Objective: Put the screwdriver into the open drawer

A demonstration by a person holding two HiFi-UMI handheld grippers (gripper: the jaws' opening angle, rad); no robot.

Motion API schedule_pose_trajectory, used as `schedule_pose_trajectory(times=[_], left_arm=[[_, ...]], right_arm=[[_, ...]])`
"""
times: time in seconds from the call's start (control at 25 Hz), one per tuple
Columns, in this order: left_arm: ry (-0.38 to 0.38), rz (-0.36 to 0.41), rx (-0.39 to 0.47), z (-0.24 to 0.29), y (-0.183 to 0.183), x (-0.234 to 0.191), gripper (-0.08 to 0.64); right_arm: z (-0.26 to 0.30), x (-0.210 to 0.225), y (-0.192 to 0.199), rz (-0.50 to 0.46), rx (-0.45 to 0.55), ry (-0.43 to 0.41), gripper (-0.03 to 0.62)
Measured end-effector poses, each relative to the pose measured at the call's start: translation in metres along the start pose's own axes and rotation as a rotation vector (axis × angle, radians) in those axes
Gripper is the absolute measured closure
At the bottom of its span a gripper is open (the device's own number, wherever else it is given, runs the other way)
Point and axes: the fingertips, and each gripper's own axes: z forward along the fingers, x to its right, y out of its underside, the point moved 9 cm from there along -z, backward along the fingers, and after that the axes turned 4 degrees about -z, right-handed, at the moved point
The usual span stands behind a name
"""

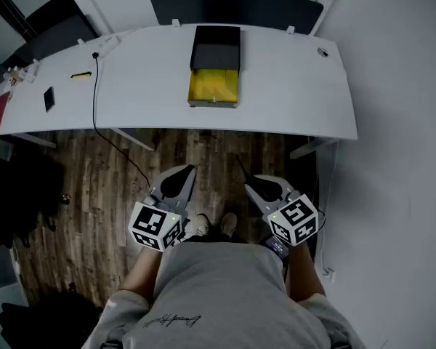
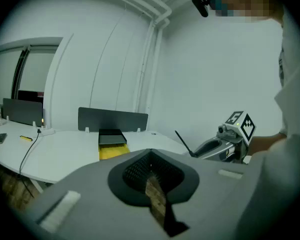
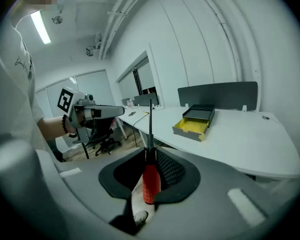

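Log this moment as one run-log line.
right gripper: jaws on screwdriver | left gripper: jaws shut, empty | drawer: open on desk, not yet reached

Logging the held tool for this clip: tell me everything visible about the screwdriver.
The screwdriver has a glossy red handle, plastic by its look, and a thin dark shaft. The right claw is shut on the handle, shaft sticking out ahead toward the white desk but well short of it. Nothing else touches it; the tip is too small to read.
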Motion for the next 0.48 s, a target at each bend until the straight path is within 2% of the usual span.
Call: schedule_pose_trajectory(times=[0.32,0.48], left_arm=[[0.016,-0.008,0.002,-0.022,0.013,0.013,0.558],[0.009,-0.006,0.014,-0.028,0.011,0.017,0.558]], right_arm=[[-0.009,-0.017,0.007,-0.015,-0.002,0.016,0.506],[-0.012,-0.019,0.007,0.003,0.01,-0.007,0.505]])
